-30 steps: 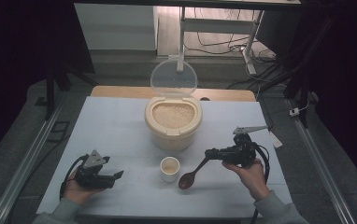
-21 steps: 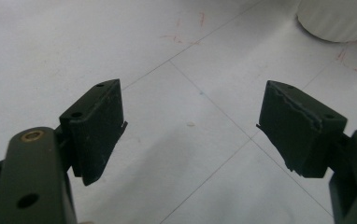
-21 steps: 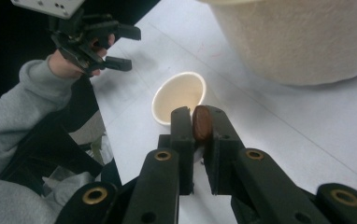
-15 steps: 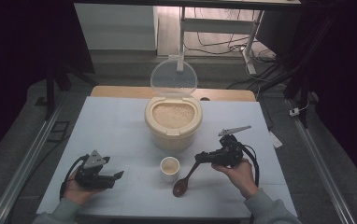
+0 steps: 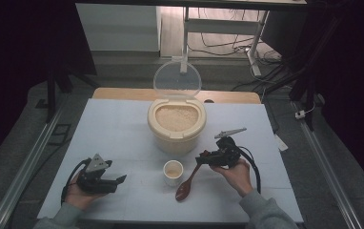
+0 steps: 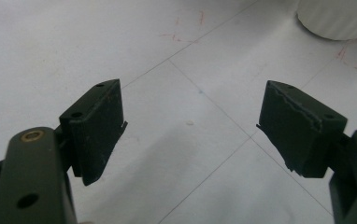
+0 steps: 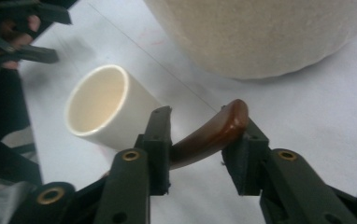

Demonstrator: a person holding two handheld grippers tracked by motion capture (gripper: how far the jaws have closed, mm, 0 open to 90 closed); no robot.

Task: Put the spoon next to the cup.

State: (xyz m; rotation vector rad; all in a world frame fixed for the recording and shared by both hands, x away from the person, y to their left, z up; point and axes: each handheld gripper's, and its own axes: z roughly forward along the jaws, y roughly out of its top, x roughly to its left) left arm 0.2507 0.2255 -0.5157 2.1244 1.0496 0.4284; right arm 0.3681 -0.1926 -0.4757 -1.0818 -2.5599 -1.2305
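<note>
White table [image 5: 118, 129]; spoon [image 5: 187, 184] diagonal, bowl toward person, right tongs [image 5: 202, 158].

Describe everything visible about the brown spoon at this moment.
The spoon is glossy dark brown, wood or plastic by its look, with a curved handle and an oval bowl. The right gripper clamps the handle's end between its jaws. The spoon slants down toward the person, its bowl low over or on the table, just right of the small cream cup. Whether it touches the cup is unclear.

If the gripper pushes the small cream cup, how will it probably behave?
The small cup looks tall and narrow, so a high push may tip it. It seems nearly empty, hence probably light. Its smooth wall may slip; the right hand-held gripper holds the spoon.
</note>
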